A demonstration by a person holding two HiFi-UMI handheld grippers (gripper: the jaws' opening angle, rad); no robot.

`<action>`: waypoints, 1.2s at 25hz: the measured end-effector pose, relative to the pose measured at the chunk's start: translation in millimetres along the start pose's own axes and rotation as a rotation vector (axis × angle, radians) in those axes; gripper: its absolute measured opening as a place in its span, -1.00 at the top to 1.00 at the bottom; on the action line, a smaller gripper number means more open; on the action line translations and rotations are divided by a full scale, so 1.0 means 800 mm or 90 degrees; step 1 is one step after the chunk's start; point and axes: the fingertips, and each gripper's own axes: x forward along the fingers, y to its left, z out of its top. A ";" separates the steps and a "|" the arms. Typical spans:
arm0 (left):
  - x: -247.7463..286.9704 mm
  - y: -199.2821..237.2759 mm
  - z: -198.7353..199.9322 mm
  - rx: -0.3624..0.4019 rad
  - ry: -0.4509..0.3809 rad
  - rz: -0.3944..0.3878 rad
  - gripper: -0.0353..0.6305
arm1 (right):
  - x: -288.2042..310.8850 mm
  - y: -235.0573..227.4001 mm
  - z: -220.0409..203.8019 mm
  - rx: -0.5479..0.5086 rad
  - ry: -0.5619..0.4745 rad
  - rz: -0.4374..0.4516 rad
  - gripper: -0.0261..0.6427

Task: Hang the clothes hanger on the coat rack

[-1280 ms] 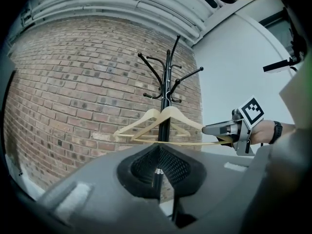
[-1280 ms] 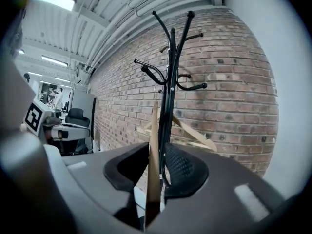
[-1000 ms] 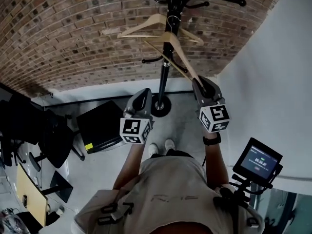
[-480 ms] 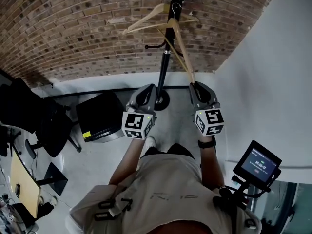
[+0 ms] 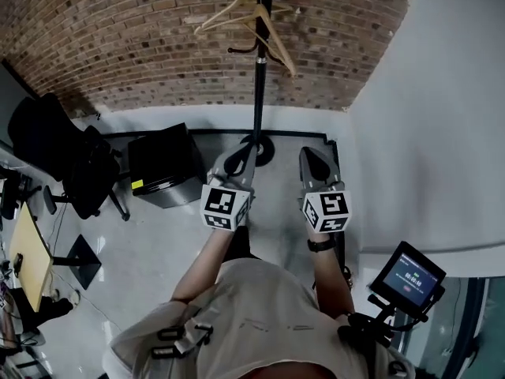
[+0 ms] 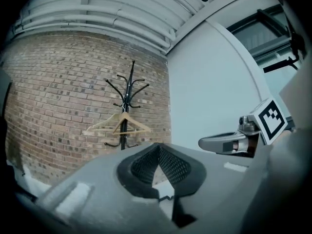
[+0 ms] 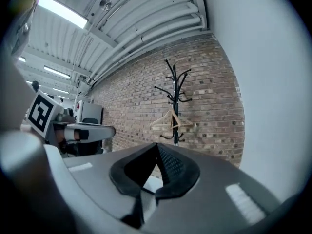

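Even indoor brightness — ceiling strip light (image 7: pixel 58 11); strong fisheye curvature; black corners in 2 gripper views

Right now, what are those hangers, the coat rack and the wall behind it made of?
Hangers: probably wood; they are pale tan with a plain, matte look.
Coat rack: likely metal; it has a thin black pole and slim curved hooks, and the finish looks painted.
Wall: brick; it shows reddish-brown blocks with lighter mortar lines, rough and unpainted.
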 end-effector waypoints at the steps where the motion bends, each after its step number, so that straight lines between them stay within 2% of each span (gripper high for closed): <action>1: -0.013 -0.025 -0.009 -0.008 0.011 0.000 0.89 | -0.026 0.004 -0.016 0.004 0.014 0.006 0.90; 4: -0.059 -0.090 -0.024 -0.010 0.034 0.003 0.89 | -0.100 0.010 -0.050 0.027 0.043 0.004 0.90; 8: -0.126 -0.140 -0.022 -0.016 0.061 0.002 0.89 | -0.174 0.042 -0.055 0.071 0.058 0.002 0.90; 13: -0.190 -0.148 0.035 -0.008 0.018 0.013 0.89 | -0.216 0.109 0.018 0.055 -0.012 0.013 0.91; 16: -0.185 -0.164 0.050 -0.004 -0.001 -0.001 0.89 | -0.242 0.111 0.049 0.026 -0.066 -0.013 0.91; 20: -0.192 -0.197 0.064 0.027 -0.039 -0.011 0.89 | -0.257 0.106 0.051 0.025 -0.079 -0.009 0.91; 24: -0.245 -0.181 0.054 0.010 -0.024 -0.033 0.89 | -0.255 0.158 0.052 0.034 -0.058 -0.011 0.91; 27: -0.277 -0.149 0.038 -0.024 -0.022 -0.024 0.89 | -0.247 0.206 0.048 0.019 -0.041 0.009 0.91; 30: -0.282 -0.143 0.037 -0.024 -0.039 -0.013 0.89 | -0.250 0.214 0.043 -0.006 -0.037 0.014 0.91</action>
